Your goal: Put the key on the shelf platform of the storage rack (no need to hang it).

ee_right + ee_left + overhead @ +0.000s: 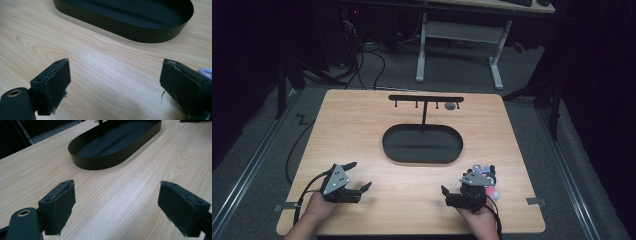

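A black oval tray [388,150] lies in the middle of the wooden table [362,125], and a black T-shaped hook stand [425,98] rises from its far side. A small grey thing [450,106] hangs near the bar's right end. My left gripper [361,175] rests near the front left of the table, open and holding nothing; in the left gripper view [117,207] its jaws stand wide apart, facing the tray [100,163]. My right gripper [457,181] rests at the front right, open and holding nothing; in the right gripper view [115,87] the tray wall [112,25] lies ahead.
A small heap of colourful pieces [490,176] sits just right of the right gripper; a pale edge of one piece [206,72] peeks past the right jaw. Beyond the table stand a white desk frame [497,60] and floor cables [362,65].
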Tool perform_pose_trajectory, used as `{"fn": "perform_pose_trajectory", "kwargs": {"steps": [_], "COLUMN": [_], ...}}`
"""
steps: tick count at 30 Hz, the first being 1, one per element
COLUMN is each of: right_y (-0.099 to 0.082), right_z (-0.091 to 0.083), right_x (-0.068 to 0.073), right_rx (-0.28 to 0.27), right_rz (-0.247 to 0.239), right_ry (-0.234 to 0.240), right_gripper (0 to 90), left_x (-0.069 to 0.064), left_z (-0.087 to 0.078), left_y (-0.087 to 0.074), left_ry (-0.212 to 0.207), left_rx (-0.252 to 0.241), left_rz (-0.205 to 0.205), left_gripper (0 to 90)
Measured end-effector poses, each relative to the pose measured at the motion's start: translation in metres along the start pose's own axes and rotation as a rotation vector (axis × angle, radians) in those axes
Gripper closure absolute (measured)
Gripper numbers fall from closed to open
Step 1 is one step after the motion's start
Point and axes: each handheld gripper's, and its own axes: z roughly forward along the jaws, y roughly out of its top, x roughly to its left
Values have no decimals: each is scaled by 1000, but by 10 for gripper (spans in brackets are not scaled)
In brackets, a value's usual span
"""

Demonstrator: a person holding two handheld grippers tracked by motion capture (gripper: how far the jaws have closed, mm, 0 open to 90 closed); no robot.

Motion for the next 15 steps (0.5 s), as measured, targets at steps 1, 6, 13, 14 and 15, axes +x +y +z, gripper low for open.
{"fn": "perform_pose_trajectory", "kwargs": {"steps": [1,6,13,14,15], "right_y": [0,1,2,2,3], "right_z": [0,2,2,2,1], "right_x": [0,3,5,5,5], "right_rx": [0,39,64,64,74], "right_rz": [0,0,-6,-6,-14], "right_ry": [0,-15,0,0,3], "right_gripper": [98,121,141,141,145], "left_x": [0,0,-1,-1,-1], "left_z": [0,0,0,0,0], "left_y": [0,0,0,0,0], "left_ry": [-1,1,1,1,1], "left_rx": [0,1,4,4,4], "left_rz": [1,1,4,4,5], "left_gripper": [154,154,154,154,154]}}
